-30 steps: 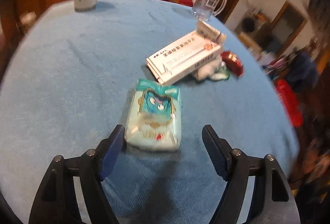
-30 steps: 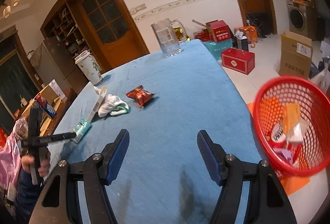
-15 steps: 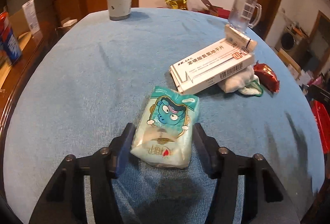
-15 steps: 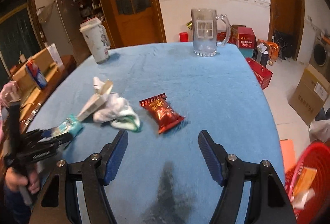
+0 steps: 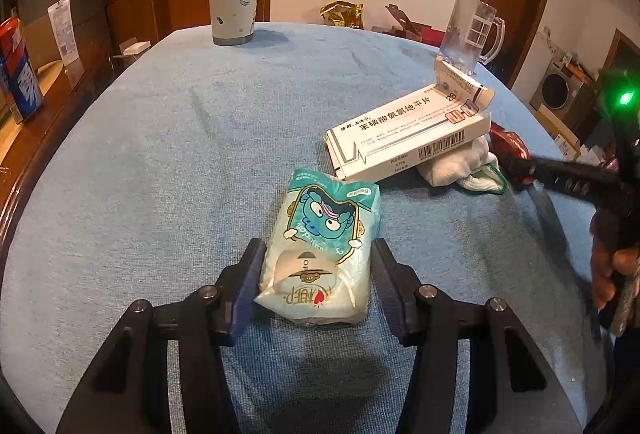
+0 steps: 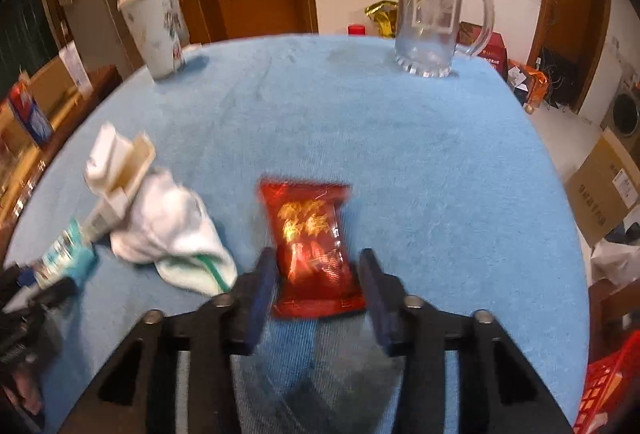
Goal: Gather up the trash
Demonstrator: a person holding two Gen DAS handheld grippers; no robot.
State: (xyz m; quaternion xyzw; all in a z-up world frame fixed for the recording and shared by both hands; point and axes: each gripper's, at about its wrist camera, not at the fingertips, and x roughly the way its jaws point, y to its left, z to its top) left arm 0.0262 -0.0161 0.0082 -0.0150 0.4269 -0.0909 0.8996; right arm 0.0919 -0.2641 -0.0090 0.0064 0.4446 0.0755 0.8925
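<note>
Both claws sit low over the blue bench: the left claw straddles the teal tissue pack, fingers at its sides, grip uncertain; the right claw stands open around the red snack packet. Only the right view shows the red basket.

The red basket is cut off at the right wrist picture's lower right corner, the red snack packet there is motion-blurred, and the medicine box hides part of the white cloth.
</note>
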